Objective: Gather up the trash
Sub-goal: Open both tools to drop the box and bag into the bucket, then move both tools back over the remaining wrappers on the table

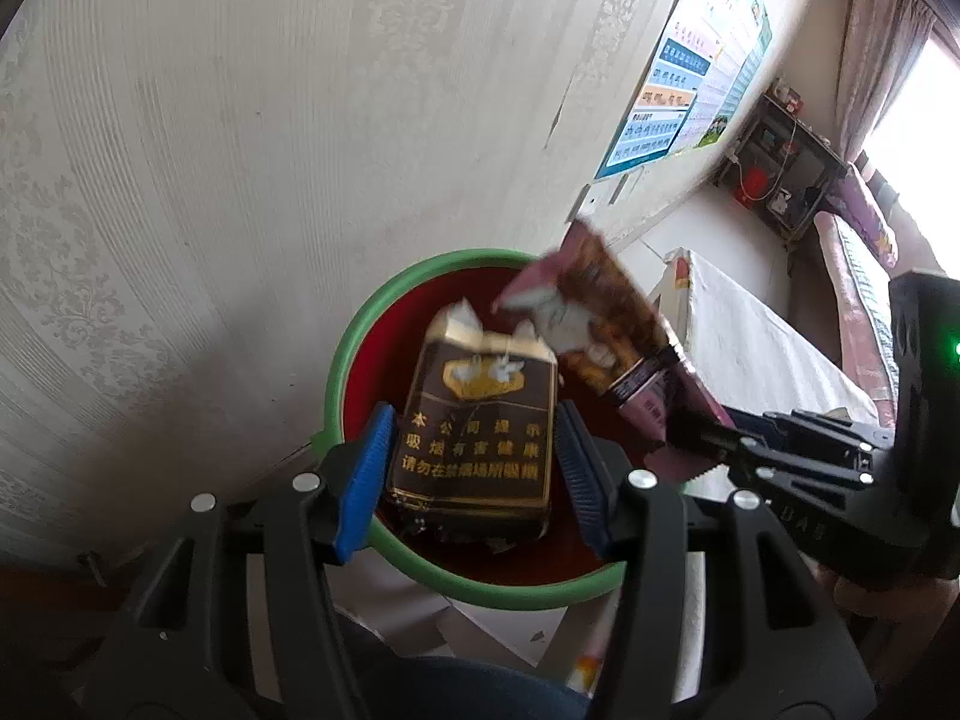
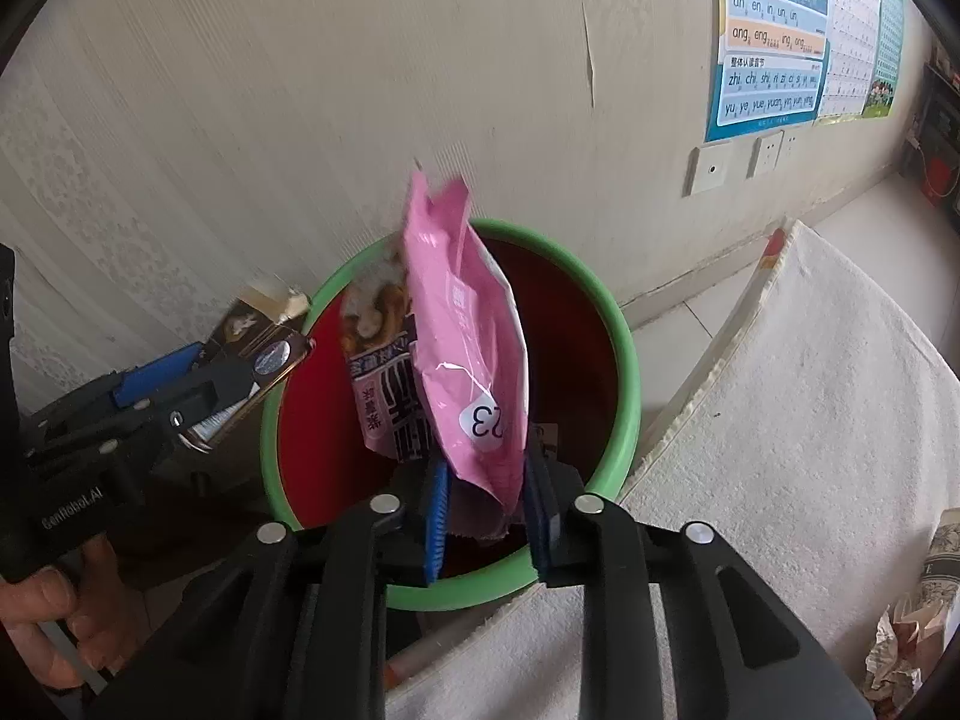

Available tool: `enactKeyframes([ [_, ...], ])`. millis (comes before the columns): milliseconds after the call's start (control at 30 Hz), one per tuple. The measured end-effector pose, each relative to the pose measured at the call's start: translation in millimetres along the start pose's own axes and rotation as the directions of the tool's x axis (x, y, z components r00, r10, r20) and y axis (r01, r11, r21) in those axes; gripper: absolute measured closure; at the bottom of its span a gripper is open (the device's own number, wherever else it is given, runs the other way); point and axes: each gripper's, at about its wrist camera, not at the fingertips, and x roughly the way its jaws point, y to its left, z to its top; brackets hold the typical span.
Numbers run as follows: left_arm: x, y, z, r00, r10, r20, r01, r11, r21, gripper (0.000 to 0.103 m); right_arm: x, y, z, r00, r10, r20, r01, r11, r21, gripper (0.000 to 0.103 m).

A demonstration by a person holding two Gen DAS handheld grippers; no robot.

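Two grippers: held over one bin, each w/ a piece of trash.
Bin (image 2: 624, 360): green rim, red inside, against wall; interior seen as bare red, bottom hidden by trash held above.
Snack bag (image 2: 468, 360): pink, upright, above bin centre; lower end betw. right gripper (image 2: 486, 516) pads, which stand slightly apart; bag looks barely pinched or loose, cannot tell.
Cig. pack (image 1: 474, 432): brown, torn top, over bin mouth; left gripper (image 1: 474, 468) pads apart at 3 and 9 o'clock of it, gaps visible, not clamped.
Risk: bag is tall and light; it could be tipped onto rim at 12 o'clock and land outside.
Risk 2: in right view pack sits at 9 o'clock rim; rim could be clipped.
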Motion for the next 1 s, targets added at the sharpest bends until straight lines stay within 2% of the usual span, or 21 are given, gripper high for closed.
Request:
enactKeyframes([
  [33,-0.3,0.8,0.1,1.0,-0.004,0.002,0.004,1.0,-0.005,0.051,0.9,-0.4,-0.1,1.0,0.0,0.0,0.0,1.0,0.001,0.078],
  [100,-0.4,2.0,1.0,1.0,-0.01,0.005,0.01,1.0,-0.01,0.044,1.1,-1.8,-0.5,1.0,-0.004,0.002,0.004,1.0,0.008,0.071],
  [133,-1.6,2.5,1.4,1.0,-0.01,0.014,0.011,1.0,-0.013,0.032,1.1,-2.5,-0.6,1.0,-0.008,0.003,0.008,1.0,0.008,0.066],
  [167,-2.8,2.8,2.1,1.0,-0.009,0.024,0.009,1.0,-0.018,0.02,0.9,-2.9,-0.8,1.0,-0.01,0.006,0.01,1.0,0.009,0.054],
  [200,-4.3,3.4,2.7,0.999,-0.008,0.035,0.009,1.0,-0.023,0.017,-0.2,-4.0,-1.0,1.0,-0.014,0.013,0.014,1.0,0.013,0.043],
  [300,-5.9,4.5,3.5,0.999,-0.002,0.047,0.004,0.999,-0.037,0.007,-4.1,-5.2,-1.9,0.999,-0.036,0.033,0.036,0.999,0.007,0.026],
  [400,-5.3,6.5,3.5,0.999,0.006,0.047,-0.003,0.999,-0.053,0.005,-7.4,-6.9,-3.3,0.998,-0.051,0.041,0.051,0.999,0.007,0.016],
  [700,-6.7,-1.8,1.3,0.999,0.018,0.04,-0.017,0.999,-0.045,0.005,-21.0,-14.6,-9.3,0.996,-0.068,0.053,0.067,0.998,0.016,0.007],
  [1000,-10.9,-23.7,-3.0,0.999,0.008,0.034,-0.007,1.0,-0.022,0.005,-46.5,-28.6,-26.5,0.993,-0.089,0.072,0.087,0.996,0.03,0.007],
])
